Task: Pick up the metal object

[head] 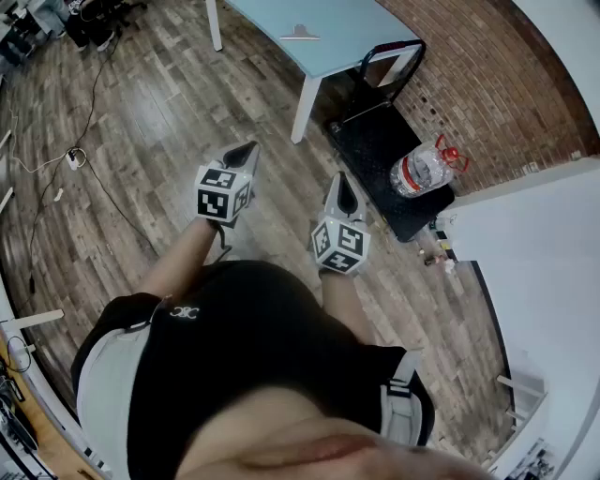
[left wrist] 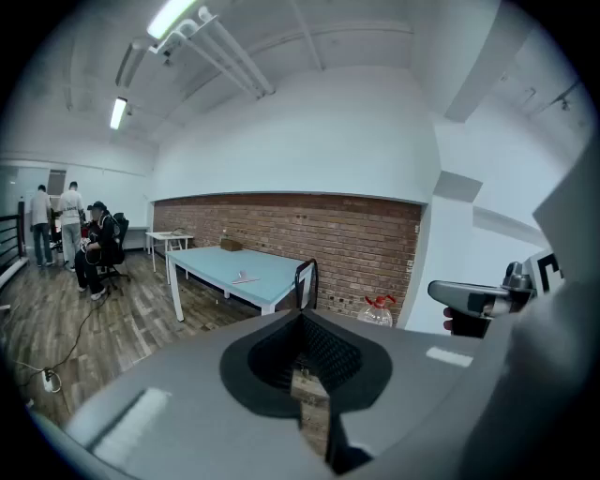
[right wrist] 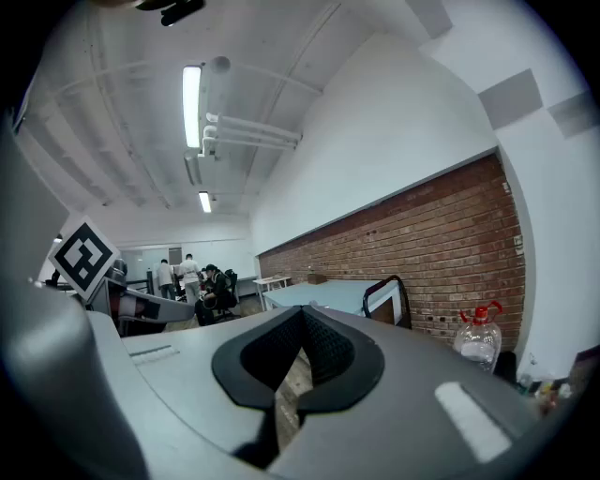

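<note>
1. While the person stands on the wooden floor, the left gripper and the right gripper are both clenched on nothing, held side by side in the air.
2. What seems to be the metal object, small and pale, lies on the far light-blue counter, well apart from both.
3. No part of the pickup is done yet: approaching, opening, grasping and lifting are all left.
</note>
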A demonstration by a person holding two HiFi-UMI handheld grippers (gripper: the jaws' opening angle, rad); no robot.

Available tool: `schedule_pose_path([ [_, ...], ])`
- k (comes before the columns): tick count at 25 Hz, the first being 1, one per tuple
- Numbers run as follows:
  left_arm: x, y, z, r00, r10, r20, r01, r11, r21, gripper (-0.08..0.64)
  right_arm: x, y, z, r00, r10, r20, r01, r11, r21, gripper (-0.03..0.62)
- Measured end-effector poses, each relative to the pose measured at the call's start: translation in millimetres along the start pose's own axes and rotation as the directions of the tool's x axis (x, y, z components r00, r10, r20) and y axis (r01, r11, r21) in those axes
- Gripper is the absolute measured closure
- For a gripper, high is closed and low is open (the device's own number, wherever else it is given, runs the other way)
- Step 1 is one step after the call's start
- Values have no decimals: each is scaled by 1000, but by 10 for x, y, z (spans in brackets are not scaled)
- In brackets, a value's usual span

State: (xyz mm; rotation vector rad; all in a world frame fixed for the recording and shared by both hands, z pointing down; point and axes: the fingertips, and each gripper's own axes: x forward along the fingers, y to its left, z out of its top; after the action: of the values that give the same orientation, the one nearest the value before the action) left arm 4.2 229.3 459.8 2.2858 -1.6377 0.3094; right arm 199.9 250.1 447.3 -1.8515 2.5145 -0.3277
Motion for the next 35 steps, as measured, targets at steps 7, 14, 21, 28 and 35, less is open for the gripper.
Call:
schedule_pose_path([
  [7,23,128,-34,1000,-4,-11,3,1000,-16,560,110,114,-27,1000,-4,-24,3,1000,-19,578],
  [14,4,273,-26,1000,-16,-11,16,1000,-19,560,217,285,-64,999,-6,-39,5,1000,-15,578],
  [21,-114,619,-86,1000,-21,-3,21,999,-43,560,347,734,-159,998,19,-58,-22,999,-39,578],
  [28,-148,924,-187,999,-37,-20,36,998,-54,560,427,1189,-339,996,39,-81,-44,997,-63,578],
  [35,-69,1126,-225,998,-46,-36,44,998,-50,560,677,1276,-405,996,33,-88,-38,997,-60,578],
])
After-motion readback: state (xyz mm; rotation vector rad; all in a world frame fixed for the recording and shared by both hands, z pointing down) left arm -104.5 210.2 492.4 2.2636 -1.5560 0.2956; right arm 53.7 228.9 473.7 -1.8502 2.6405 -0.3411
